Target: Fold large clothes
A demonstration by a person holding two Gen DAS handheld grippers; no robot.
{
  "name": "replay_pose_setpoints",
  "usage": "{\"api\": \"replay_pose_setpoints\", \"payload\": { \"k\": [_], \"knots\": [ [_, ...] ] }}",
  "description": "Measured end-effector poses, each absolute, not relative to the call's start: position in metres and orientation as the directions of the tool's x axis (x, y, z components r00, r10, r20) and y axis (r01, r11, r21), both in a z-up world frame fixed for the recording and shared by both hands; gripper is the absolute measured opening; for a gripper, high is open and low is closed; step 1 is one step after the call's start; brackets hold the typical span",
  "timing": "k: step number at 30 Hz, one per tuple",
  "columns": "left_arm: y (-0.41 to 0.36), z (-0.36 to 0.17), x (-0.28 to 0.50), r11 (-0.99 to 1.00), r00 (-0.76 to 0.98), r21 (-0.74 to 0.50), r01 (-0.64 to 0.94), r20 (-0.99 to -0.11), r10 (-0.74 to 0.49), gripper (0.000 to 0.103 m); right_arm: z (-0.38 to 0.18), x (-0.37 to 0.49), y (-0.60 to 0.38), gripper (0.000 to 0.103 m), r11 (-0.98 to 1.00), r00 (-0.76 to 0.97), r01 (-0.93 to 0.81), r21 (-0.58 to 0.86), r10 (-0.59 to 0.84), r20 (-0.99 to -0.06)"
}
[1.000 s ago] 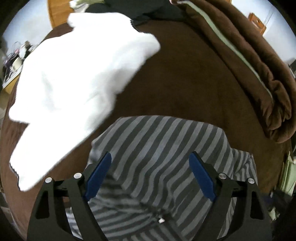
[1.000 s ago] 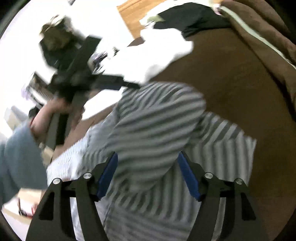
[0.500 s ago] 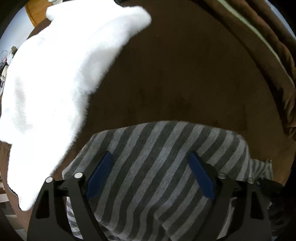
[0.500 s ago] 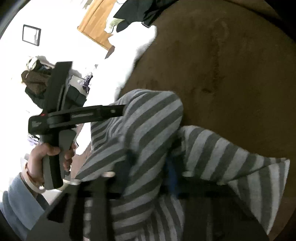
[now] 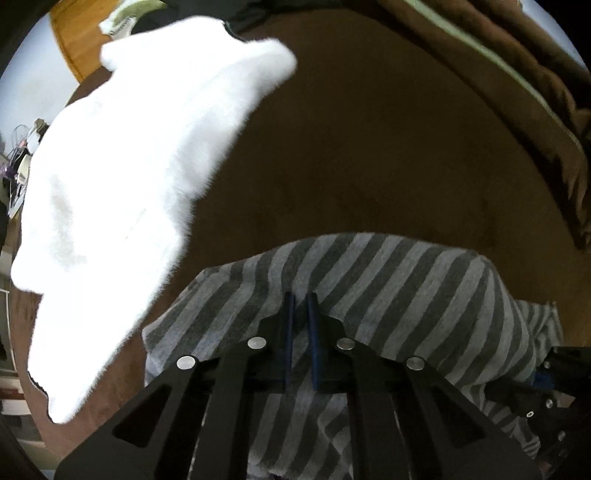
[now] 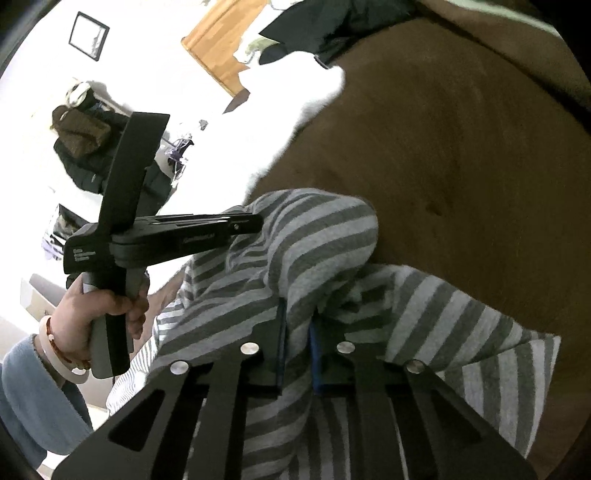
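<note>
Grippers close on striped cloth as we work over a wide brown bed cover (image 5: pixel 369 155). We see our left gripper (image 5: pixel 300 306) with its blue pads (image 5: pixel 289 332) pinched together on a raised fold of the grey-and-charcoal striped garment (image 5: pixel 388 280), the jaws clenched on fabric and nothing else. In the right wrist view our right gripper (image 6: pixel 297 325) is likewise clamped on a bunched ridge of the same striped garment (image 6: pixel 295 251), cloth squeezed between its pads (image 6: pixel 316 354).

We find the garment lying at the near edge of the cover, humped up between the two tools. Its far hem curves across the brown surface in the left wrist view, and a flatter corner spreads out to the right in the right wrist view, reaching toward the cover's near border.

A white fleecy cloth (image 5: pixel 122 206) lies to the left, its lower edge just beside the striped garment, though we cannot tell whether the two touch. A rolled brown blanket (image 5: pixel 517 92) with a pale green lining runs along the far right side, well apart from the garment. Dark clothing (image 6: pixel 332 26) sits at the far end near a wooden board (image 6: pixel 218 40).

Between these, we have a broad stretch of bare brown cover ahead. In the right wrist view our left hand (image 6: pixel 92 317), in a blue sleeve (image 6: pixel 33 398), grips the other tool's handle.
</note>
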State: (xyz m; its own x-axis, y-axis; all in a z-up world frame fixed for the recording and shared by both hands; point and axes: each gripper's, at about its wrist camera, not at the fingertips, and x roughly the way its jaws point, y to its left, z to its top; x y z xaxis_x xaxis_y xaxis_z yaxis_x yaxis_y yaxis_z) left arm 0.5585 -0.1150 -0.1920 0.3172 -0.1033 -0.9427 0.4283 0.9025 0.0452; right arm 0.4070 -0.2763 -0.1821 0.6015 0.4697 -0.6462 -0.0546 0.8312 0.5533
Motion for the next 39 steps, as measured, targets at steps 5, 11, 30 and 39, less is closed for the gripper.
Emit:
{"api": "replay_pose_setpoints", "payload": {
  "k": [5, 11, 30, 39],
  "knots": [
    [-0.094, -0.160, 0.532, 0.912, 0.408, 0.030, 0.409, -0.900, -0.154, 0.010, -0.147, 0.398, -0.260, 0.010, 0.842, 0.623, -0.149, 0.519, 0.488, -0.611],
    [-0.032, -0.109, 0.480, 0.953, 0.554, -0.026, 0.302, -0.809, -0.197, 0.008, -0.100, 0.376, -0.222, 0.010, 0.858, 0.632, -0.300, 0.417, 0.507, -0.586],
    [0.090, -0.162, 0.286, 0.985, 0.535, -0.163, 0.053, -0.829, -0.165, 0.008, -0.153, 0.273, -0.113, 0.009, 0.819, 0.415, -0.542, 0.188, 0.455, -0.788],
    [0.088, -0.172, 0.279, 0.980, 0.533, -0.171, 0.105, -0.822, -0.200, 0.009, -0.155, 0.265, -0.125, 0.043, 0.849, 0.455, -0.458, 0.263, 0.478, -0.751]
  ]
}}
